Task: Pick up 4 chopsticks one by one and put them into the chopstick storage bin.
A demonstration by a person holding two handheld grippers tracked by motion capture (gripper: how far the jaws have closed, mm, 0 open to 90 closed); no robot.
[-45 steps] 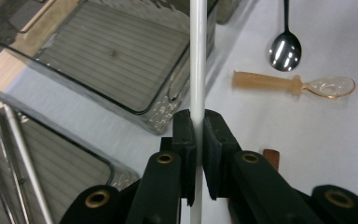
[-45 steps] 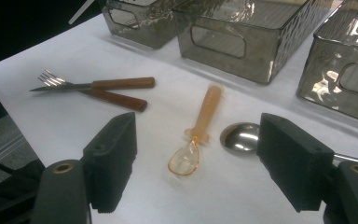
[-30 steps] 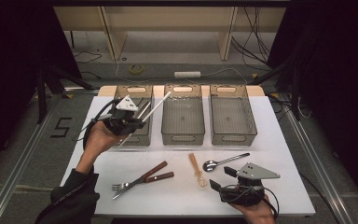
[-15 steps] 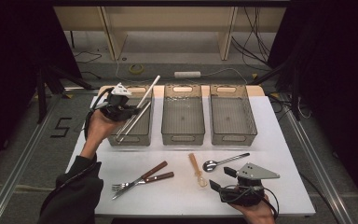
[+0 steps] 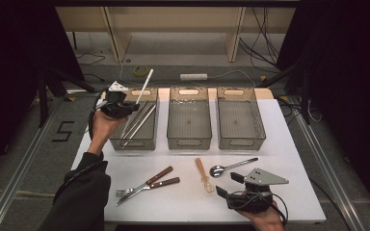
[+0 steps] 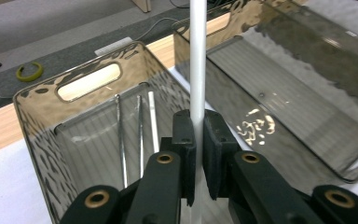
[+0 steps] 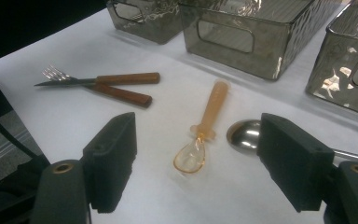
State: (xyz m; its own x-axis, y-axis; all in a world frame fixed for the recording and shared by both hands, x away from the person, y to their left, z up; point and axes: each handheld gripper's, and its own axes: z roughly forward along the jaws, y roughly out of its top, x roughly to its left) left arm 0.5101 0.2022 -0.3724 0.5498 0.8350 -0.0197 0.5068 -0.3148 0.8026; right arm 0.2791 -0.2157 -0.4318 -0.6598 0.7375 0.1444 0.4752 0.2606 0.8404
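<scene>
the left tongs are pinching a white plastic chopstick over the smoky left bin holding three chopsticks, while the spread right tongs are waiting by unsorted forks and spoons.

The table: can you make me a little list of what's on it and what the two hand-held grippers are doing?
left hand-held gripper: shut on a white chopstick, above the left bin
inside left bin: three more chopsticks
middle bin: nothing in it
right bin: nothing in it
right hand-held gripper: open, low at the near edge of the table
in front of it: amber plastic spoon, metal spoon
further left: two wooden-handled forks, lying crossed
</scene>
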